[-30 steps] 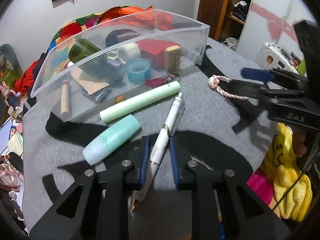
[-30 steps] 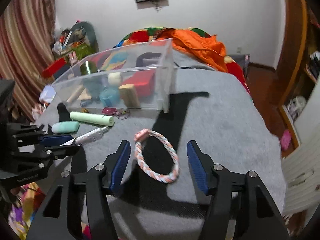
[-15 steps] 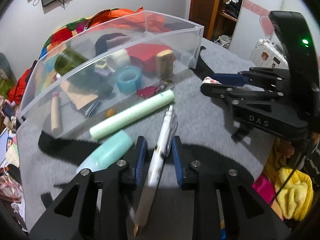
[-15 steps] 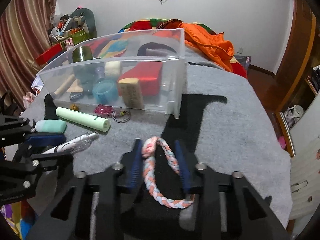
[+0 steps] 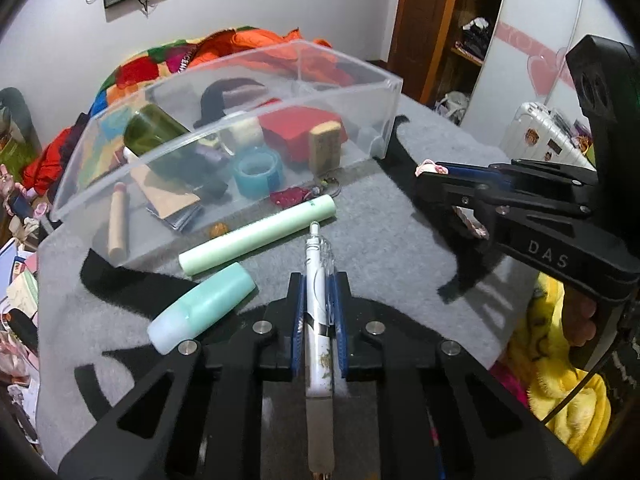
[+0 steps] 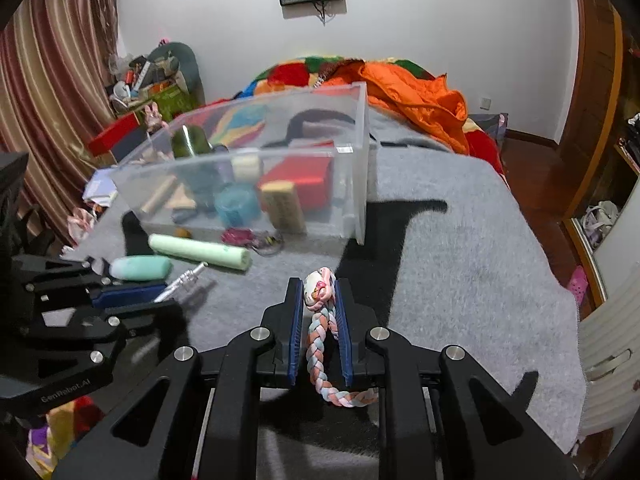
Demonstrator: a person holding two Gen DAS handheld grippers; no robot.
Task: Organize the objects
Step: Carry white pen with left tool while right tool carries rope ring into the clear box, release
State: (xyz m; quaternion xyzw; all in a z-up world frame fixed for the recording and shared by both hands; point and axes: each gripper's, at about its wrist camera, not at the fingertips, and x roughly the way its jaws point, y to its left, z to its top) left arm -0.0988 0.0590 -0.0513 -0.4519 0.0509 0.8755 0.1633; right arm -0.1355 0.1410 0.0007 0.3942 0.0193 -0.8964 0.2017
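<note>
My left gripper [image 5: 318, 280] is shut on a white and clear pen [image 5: 316, 256], whose tip points toward the clear plastic bin [image 5: 360, 80]. My right gripper [image 6: 318, 284] is shut on a pink, white and blue braided ring [image 6: 320, 344], squeezed into a narrow loop with its cartoon charm at the fingertips. A pale green tube [image 5: 256, 236] and a mint bottle [image 5: 200, 308] lie on the grey blanket in front of the bin. A red keychain [image 5: 290, 196] rests against the bin's front wall. From the right wrist view the left gripper [image 6: 168, 296] with the pen [image 6: 186, 276] is at lower left.
The bin holds a green bottle, a blue tape roll, a red box, a wooden block and other small things. Orange bedding [image 6: 420, 96] lies behind it. A yellow plush [image 5: 560, 380] and a white suitcase [image 5: 540, 136] sit off the blanket's right edge.
The left jaws closed on the pen, which now lies straight between them. The right jaws closed from wide open onto the braided ring and squeezed it narrow.
</note>
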